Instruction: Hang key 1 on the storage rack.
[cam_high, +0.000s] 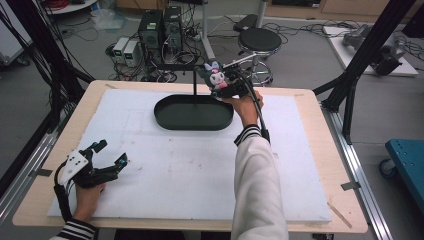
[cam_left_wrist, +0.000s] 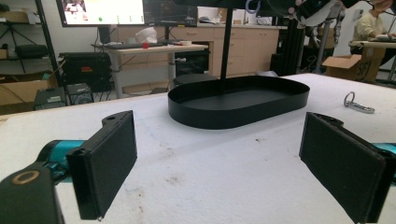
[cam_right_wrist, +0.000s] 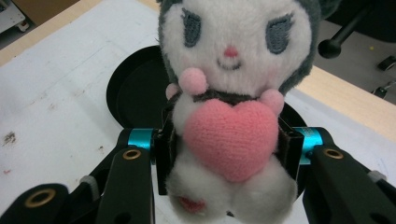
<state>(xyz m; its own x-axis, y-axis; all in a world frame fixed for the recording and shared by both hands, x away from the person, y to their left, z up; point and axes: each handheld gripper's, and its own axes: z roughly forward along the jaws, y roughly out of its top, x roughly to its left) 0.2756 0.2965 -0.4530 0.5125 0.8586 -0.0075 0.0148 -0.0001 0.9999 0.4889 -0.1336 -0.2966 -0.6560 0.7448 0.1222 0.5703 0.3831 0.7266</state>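
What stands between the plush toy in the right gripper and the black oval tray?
Nothing visible does. The right gripper holds the plush toy above the far right part of the black tray, whose floor looks bare. The tray's thin upright post stands left of the toy.

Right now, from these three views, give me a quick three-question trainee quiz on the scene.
1. True or false: the left tongs are shut on the key ring.
2. The right tongs grip: A) the plush toy B) the stand's pole C) a cable?
3. Fill in: under the raised toy sits the black oval ____.

Key: 1 false, they are open and empty; 2 A; 3 tray.
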